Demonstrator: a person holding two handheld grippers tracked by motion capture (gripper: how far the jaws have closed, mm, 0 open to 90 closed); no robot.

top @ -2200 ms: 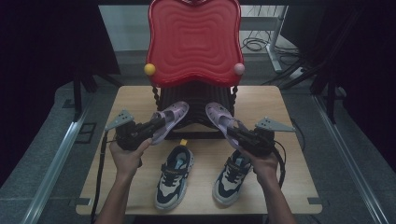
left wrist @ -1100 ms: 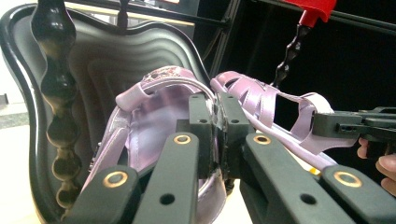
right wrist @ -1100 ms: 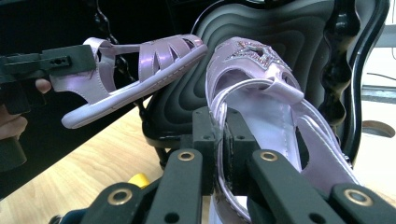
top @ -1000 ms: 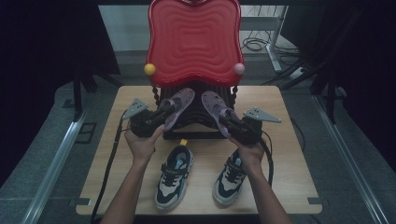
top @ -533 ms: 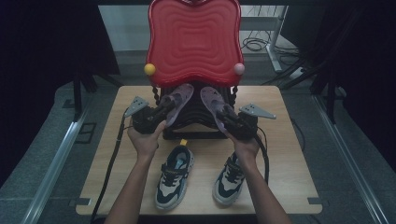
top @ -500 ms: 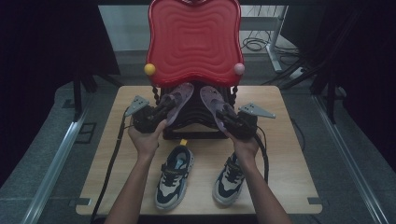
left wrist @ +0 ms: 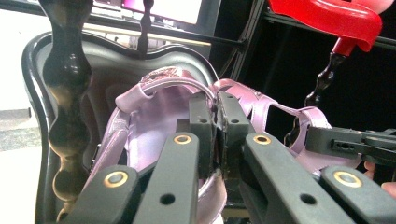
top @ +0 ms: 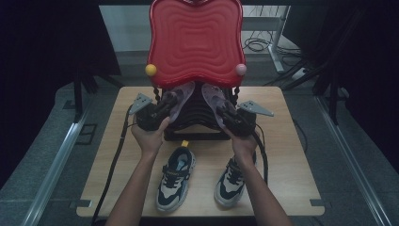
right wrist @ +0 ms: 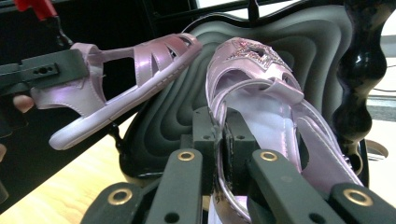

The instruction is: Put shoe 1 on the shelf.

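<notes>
Two lilac sandals hang over the black wavy lower shelf of a small rack, under its red wavy top shelf. My left gripper is shut on the left sandal; in the left gripper view its jaws pinch the sandal's back edge, gripper. My right gripper is shut on the right sandal; the right gripper view shows the jaws clamped on this glitter-star sandal's side, gripper. Both sandals point toes-in toward the rack's back, slightly tilted.
Two dark-and-white sneakers stand side by side on the wooden table in front of the rack, between the person's forearms. Black beaded posts flank the shelf. Cables trail off the table's front.
Both grippers have carried their sandals forward and inward, from over the table into the gap between the rack's black shelf and the red top. The sneakers stayed put.
</notes>
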